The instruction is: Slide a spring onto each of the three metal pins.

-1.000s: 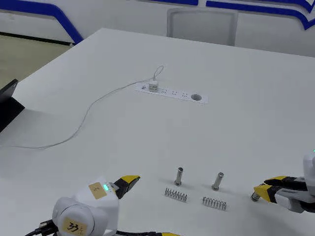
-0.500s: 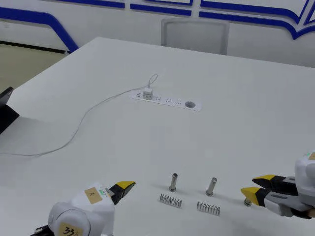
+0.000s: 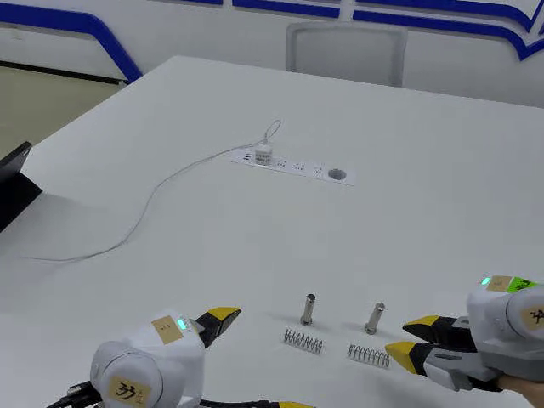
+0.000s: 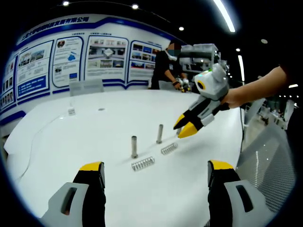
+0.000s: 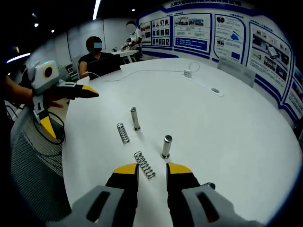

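left claw (image 4: pixel 156 166) wide open, empty | right claw (image 5: pixel 152 169) narrowly parted, empty, tips just short of right spring (image 5: pixel 144 164) | left pin (image 3: pixel 308 308), right pin (image 3: pixel 375 316) upright on counter (image 3: pixel 425 170), left spring (image 3: pixel 303 341) near | power strip (image 3: pixel 293 166), cable (image 3: pixel 144 208) far back

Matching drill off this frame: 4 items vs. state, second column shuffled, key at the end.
Column 1
1. left gripper
2. right gripper
3. springs
4. pins

Column 2
A. lying flat on the table
B. standing upright
C. jaws wide apart
D. jaws a narrow gap apart

Pairs: 1-C, 2-D, 3-A, 4-B
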